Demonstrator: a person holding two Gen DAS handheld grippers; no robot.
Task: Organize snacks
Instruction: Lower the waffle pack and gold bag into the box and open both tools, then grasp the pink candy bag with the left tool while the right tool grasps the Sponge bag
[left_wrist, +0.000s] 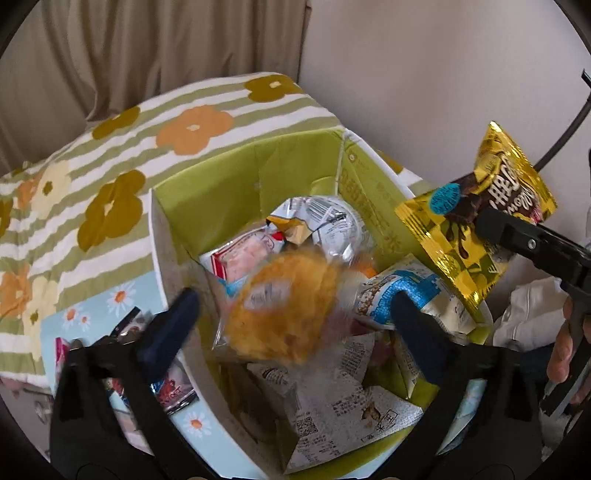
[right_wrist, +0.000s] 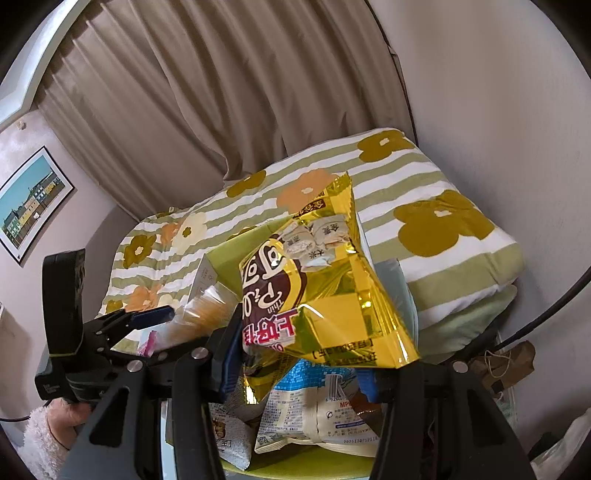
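My right gripper is clamped on the gold snack bag, just above the green box's right rim; my left gripper hangs spread and empty over the box.

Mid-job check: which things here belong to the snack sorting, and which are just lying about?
Job:
- green-lined box
- gold foil snack bag, gripped by right claw
- blurred orange snack pack, below open left claw
- blue-and-white packet

Lying about:
- floral striped quilt
- curtain
- framed picture
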